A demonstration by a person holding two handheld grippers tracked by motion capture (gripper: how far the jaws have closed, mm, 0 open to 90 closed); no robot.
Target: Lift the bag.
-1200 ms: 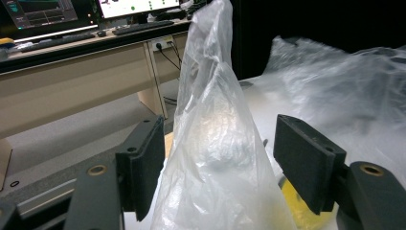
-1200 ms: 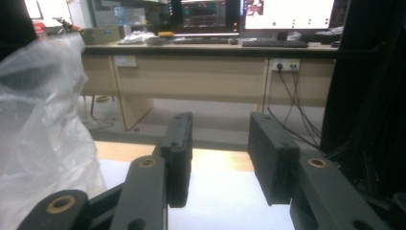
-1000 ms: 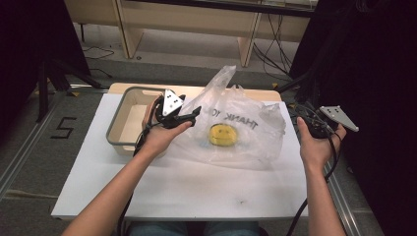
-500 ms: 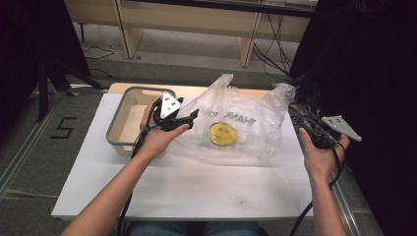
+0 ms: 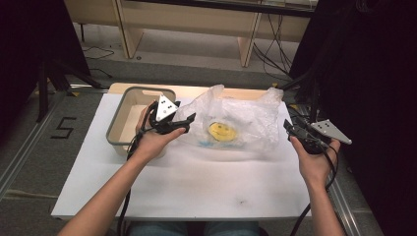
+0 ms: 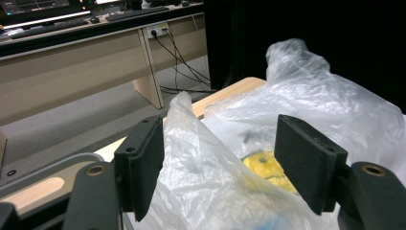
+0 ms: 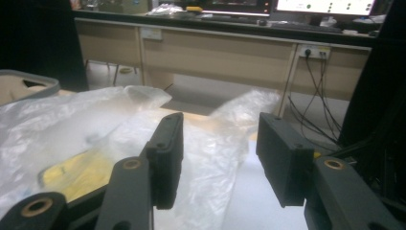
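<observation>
Thin clear plastic bag [image 5: 236, 125] with a yellow smiley print lies crumpled along the table's [image 5: 196, 182] far edge, its long axis running left to right between both tongs. The left gripper [image 5: 183, 123] is nearer: a raised fold of the bag stands between its parted jaws, seemingly ungripped. The right gripper [image 5: 290, 129], whose jaws have just been opening, is released just off the bag's right end.

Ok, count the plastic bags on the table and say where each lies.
1. The clear plastic bag lies at the table's far middle, right of the grey bin. More could be hidden beneath it.

White counter [image 5: 196, 182] with bag and bin
A crumpled clear plastic bag [image 5: 246, 123] with a yellow smiley print lies at its far middle; a grey-rimmed bin [image 5: 118, 129] sits at its far left
</observation>
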